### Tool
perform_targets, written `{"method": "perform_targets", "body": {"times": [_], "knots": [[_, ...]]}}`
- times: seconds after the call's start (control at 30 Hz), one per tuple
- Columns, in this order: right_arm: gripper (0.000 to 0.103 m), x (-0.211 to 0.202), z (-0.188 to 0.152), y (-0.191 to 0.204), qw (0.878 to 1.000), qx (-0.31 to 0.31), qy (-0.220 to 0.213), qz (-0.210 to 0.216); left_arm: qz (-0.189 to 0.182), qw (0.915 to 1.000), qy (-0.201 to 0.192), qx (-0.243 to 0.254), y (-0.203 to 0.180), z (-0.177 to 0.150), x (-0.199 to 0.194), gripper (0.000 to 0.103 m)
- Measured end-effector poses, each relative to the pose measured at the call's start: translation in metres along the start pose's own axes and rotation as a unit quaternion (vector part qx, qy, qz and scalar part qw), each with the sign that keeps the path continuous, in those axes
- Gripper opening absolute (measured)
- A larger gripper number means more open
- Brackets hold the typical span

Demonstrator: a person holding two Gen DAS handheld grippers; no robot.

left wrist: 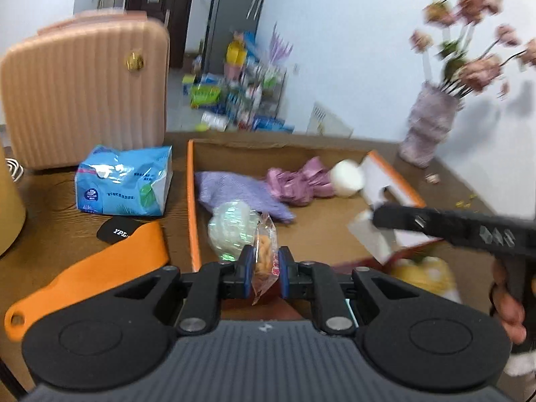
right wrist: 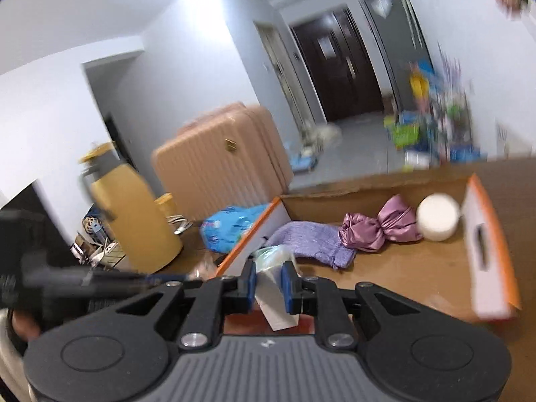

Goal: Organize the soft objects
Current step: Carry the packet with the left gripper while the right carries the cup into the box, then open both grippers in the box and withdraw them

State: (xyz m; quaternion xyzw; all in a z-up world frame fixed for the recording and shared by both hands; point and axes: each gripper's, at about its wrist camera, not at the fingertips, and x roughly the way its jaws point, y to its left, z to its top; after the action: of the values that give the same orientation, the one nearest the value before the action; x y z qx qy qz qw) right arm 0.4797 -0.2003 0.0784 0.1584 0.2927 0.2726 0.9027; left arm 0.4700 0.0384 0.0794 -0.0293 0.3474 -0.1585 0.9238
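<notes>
The left tongs (left wrist: 264,268) pinch a clear snack packet of orange crisps (left wrist: 264,251), long axis upright, right above the near-left corner of the orange-rimmed cardboard box (left wrist: 190,194). The right tongs (right wrist: 269,284) clamp a white box flap (right wrist: 274,305).

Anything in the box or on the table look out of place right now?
Yes: small yellowish bits lie scattered on the table right of the cardboard box, near the vase, like fallen petals or crumbs.

Glossy satin pouch (right wrist: 382,226), matt cardboard box (right wrist: 395,268), ribbed plastic suitcase (left wrist: 83,90)
</notes>
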Motion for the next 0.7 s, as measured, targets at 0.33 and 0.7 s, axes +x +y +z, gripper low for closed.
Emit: {"method": "perform_targets", "body": {"times": [0.33,0.7], "knots": [[0.029,0.135,-0.005,-0.061,0.988,0.115,0.101,0.011,-0.005,0.9983,0.050,0.029,0.014,-0.001,0.062,0.031],[0.043,0.135,-0.008,-0.057,0.992,0.059,0.112,-0.021,-0.005,0.9985,0.042,0.034,0.000,-0.012,0.056,0.026]]}}
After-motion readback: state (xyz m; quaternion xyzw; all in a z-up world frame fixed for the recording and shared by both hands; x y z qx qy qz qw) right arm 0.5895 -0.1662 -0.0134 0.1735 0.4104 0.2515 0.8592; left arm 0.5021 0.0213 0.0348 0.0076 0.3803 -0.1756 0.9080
